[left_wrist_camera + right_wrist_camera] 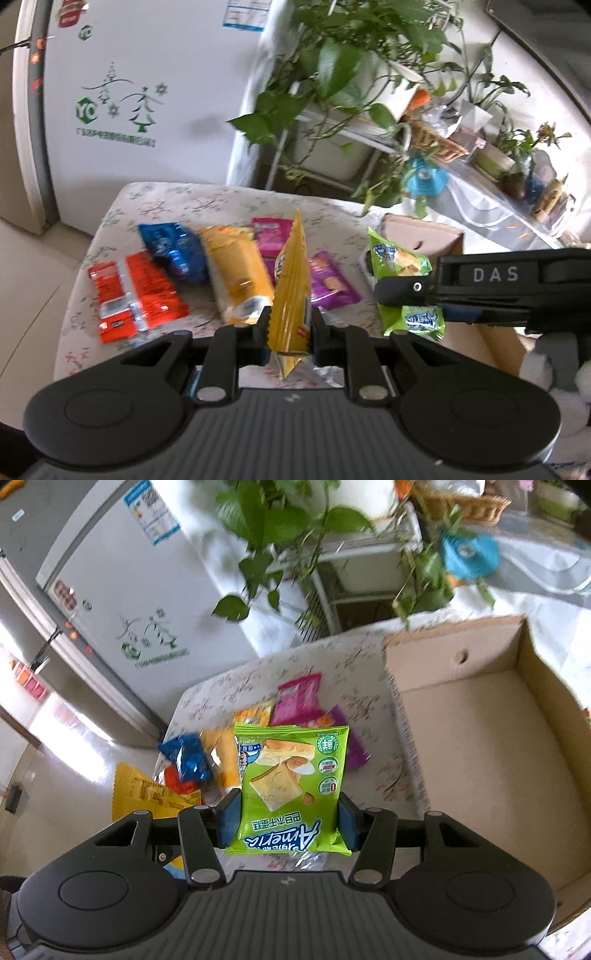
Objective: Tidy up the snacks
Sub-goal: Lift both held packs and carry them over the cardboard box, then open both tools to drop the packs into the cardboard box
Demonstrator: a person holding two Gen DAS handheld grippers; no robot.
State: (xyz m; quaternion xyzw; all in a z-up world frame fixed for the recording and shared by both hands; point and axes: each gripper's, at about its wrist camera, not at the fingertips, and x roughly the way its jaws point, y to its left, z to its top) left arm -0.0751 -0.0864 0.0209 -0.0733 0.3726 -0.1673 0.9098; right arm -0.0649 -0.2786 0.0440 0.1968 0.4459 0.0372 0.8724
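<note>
Left gripper [290, 328] pinching yellow packet [291, 280]; right gripper [290, 821] clamping green snack bag [291, 775].

My right gripper [289, 825] clamps the green snack pack [291, 790] (print upside down to me) above the floral tablecloth [369, 664], with the open cardboard box [480, 738] just to its right.

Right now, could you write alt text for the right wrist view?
The right gripper clamps a green plastic snack packet above a floral-clothed table. An open brown cardboard box sits to the right; blue, pink and purple packets lie beyond.
</note>
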